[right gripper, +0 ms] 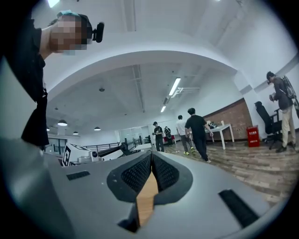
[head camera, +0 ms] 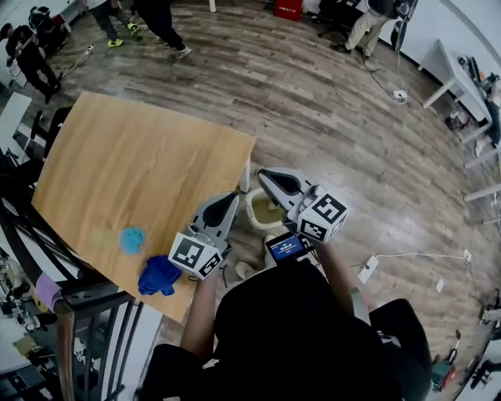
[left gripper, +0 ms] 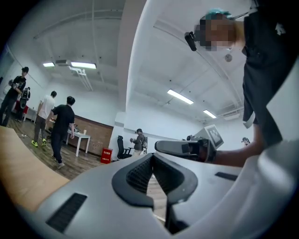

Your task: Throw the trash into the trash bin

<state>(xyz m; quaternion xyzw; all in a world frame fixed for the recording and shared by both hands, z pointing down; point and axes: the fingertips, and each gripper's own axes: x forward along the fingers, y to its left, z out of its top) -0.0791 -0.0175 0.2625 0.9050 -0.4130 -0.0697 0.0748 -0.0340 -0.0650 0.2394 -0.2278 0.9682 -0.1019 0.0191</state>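
Note:
Both grippers are held up level over the floor just off the wooden table's (head camera: 133,164) right edge. My left gripper (head camera: 232,198) is shut with nothing between its jaws; in the left gripper view its pads (left gripper: 140,175) meet at the tip (left gripper: 152,156). Beside it, my right gripper (head camera: 262,175) is also shut and empty, its tip (right gripper: 151,155) closed. A cream trash bin (head camera: 252,211) stands on the floor below and between them. On the table's near edge lie a light blue crumpled ball (head camera: 131,240) and a darker blue cloth (head camera: 159,275).
Several people walk at the far side of the room (head camera: 164,23). A red box (head camera: 288,9) and a white desk (head camera: 450,74) stand farther off. A black railing (head camera: 94,301) runs along the table's near left side. A white cable (head camera: 407,254) lies on the wood floor.

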